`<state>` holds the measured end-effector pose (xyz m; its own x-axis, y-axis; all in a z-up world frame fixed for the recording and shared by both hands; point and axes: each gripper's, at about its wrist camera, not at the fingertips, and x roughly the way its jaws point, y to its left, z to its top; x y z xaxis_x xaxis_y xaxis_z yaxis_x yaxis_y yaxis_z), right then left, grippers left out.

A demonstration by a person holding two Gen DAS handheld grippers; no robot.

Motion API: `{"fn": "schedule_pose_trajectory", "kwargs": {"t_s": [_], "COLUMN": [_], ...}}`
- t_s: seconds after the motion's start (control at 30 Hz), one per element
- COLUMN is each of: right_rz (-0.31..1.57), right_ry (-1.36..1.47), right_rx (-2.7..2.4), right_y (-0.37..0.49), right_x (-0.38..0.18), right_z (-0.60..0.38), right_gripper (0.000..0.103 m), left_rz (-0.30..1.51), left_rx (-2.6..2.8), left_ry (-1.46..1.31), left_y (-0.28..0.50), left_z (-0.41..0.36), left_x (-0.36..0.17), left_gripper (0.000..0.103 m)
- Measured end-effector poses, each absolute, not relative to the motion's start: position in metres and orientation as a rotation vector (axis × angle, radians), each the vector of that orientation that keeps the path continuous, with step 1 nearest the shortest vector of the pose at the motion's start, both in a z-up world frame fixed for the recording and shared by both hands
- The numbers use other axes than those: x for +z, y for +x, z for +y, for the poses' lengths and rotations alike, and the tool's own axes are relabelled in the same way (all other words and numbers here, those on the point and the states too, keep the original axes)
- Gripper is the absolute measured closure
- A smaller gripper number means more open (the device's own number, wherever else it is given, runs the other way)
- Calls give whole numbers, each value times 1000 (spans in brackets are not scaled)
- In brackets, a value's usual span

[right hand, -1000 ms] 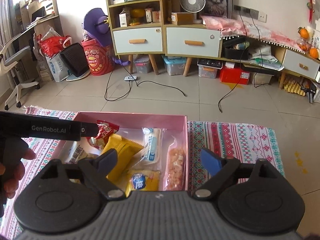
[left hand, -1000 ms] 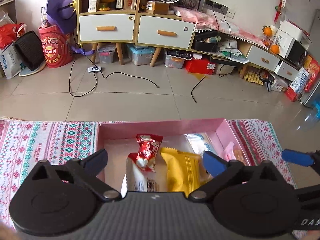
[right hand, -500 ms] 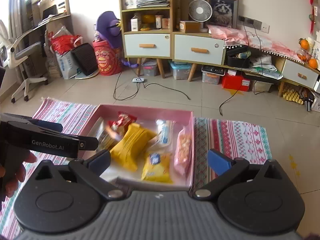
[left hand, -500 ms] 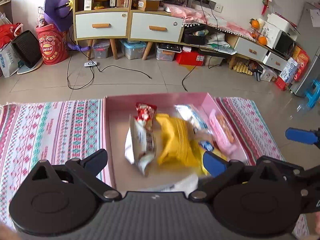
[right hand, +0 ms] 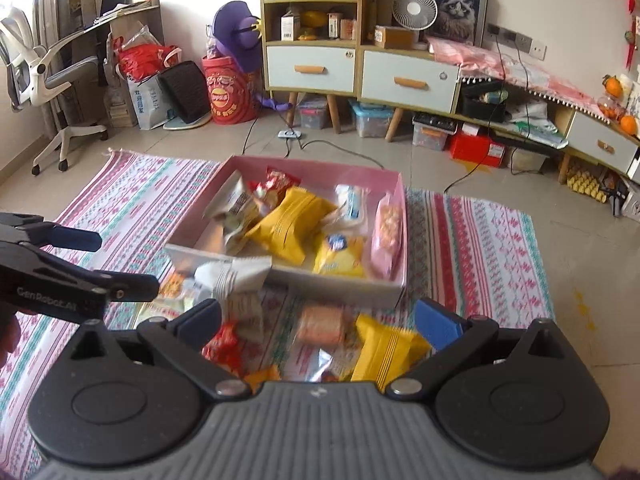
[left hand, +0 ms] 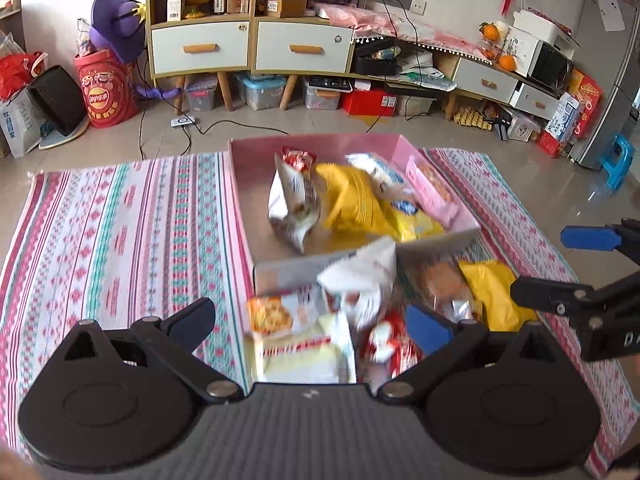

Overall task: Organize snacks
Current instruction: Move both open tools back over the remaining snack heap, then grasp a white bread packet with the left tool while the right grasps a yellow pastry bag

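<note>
My left gripper (left hand: 310, 322) hangs wide apart over the loose pile on the cloth (left hand: 120, 240), nothing between its pads. Nearest it lie a pizza-print packet (left hand: 270, 312) and a white pouch (left hand: 360, 280), which leans against the near wall of the pink box (left hand: 440, 240). I'd take the white pouch first, pinching it across its crimped edge so it doesn't slip. Further right, a red candy (right hand: 224, 346), an orange biscuit pack (right hand: 322, 324) and a yellow bag (right hand: 384, 346) sit just before my right gripper (right hand: 318, 322), also spread wide and empty. The box already holds several snacks, so I'd drop each one into the bare left side.
</note>
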<state>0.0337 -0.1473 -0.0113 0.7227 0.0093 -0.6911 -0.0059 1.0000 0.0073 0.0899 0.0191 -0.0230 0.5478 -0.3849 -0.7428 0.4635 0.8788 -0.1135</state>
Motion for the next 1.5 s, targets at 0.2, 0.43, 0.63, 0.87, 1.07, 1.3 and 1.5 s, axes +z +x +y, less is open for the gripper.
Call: {"fn": "schedule_pose_trajectory", "kwargs": {"t_s": [0.2,0.43,0.63,0.87,1.07,1.3,1.5], "right_rz": [771,794,827,869,923,980,1009], "right_ry": [26,53,55,70,86,60,4], "right_rx": [-6,-42,-59,-62,-72,-99,-115], "right_y": [25,21,20,28,40,56,61], "right_x": [-19,-31,-41,-49,-57,-70,-79], "right_z": [-149,-159,-166,-173,-175,-180,-181], "right_gripper": [0,0,0,0,0,4,15], "left_rz": [846,862,830,803,835,931,973], "left_rx": [-507,-553,-732,-896,-960,-976,-963], "left_ry": [114,130,240,450,549,527,526], "left_y": [71,72,84,95,113,132,123], "left_z": [31,41,38,14,5,8,15], "left_x": [-36,-55,-66,-79,-89,-98,-104], "left_gripper": [0,0,0,1,18,26,26]}}
